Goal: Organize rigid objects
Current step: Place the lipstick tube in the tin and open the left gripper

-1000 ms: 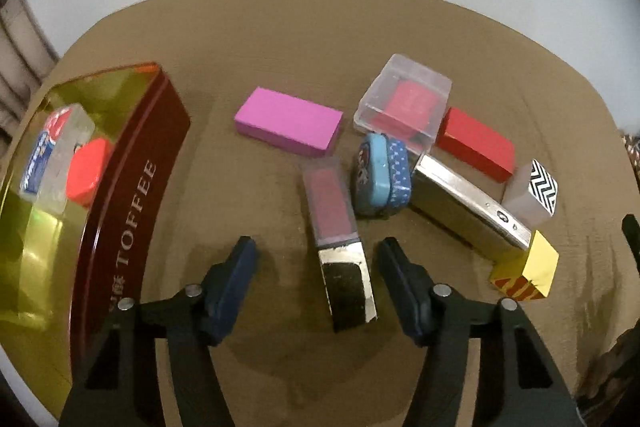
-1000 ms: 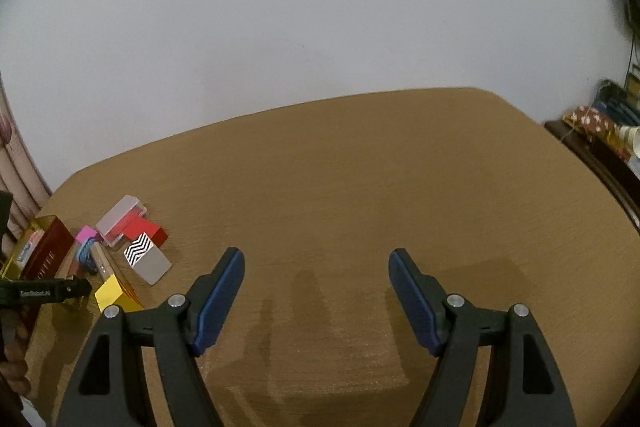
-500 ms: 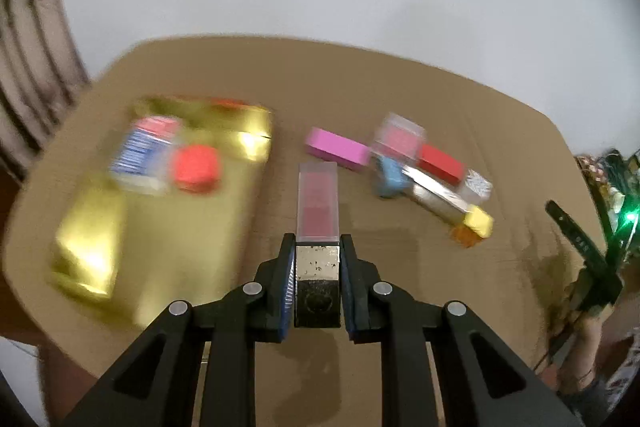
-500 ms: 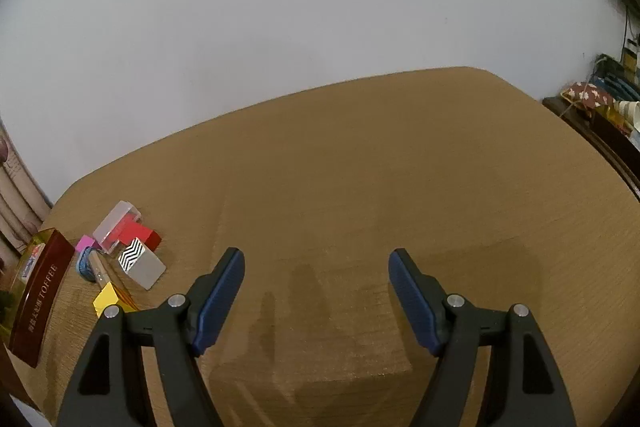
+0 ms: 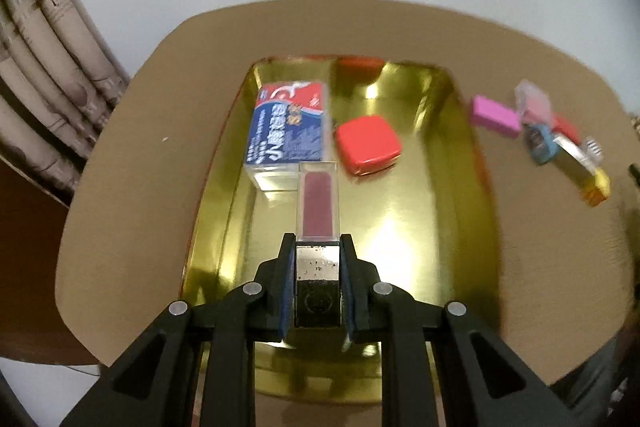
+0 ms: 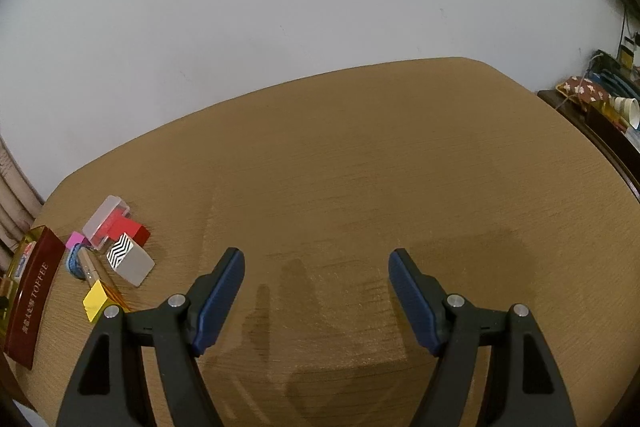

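My left gripper [image 5: 318, 247] is shut on the silver cap end of a lip gloss tube [image 5: 317, 205], whose clear pink body juts forward above the gold toffee tin [image 5: 420, 227]. Inside the tin lie a blue and red card box [image 5: 288, 125] and a red rounded case [image 5: 368, 143]. A cluster of loose pieces sits on the table to the tin's right: a pink block [image 5: 494, 115], a clear box [image 5: 532, 99], a blue tin [image 5: 540, 145], a yellow block [image 5: 598, 185]. My right gripper [image 6: 316, 267] hangs open over bare table, nothing between its fingers.
In the right wrist view the tin's dark red side [image 6: 30, 299] shows at the far left, with the zigzag-patterned box [image 6: 128, 257], red block [image 6: 130, 231] and yellow block [image 6: 96, 301] beside it. A curtain [image 5: 44, 79] hangs left of the table; cluttered shelves [image 6: 600, 99] stand far right.
My left gripper closed on the lip gloss tube, lifted it off the table and carried it left, over the gold tin. The right gripper stayed open and almost still.
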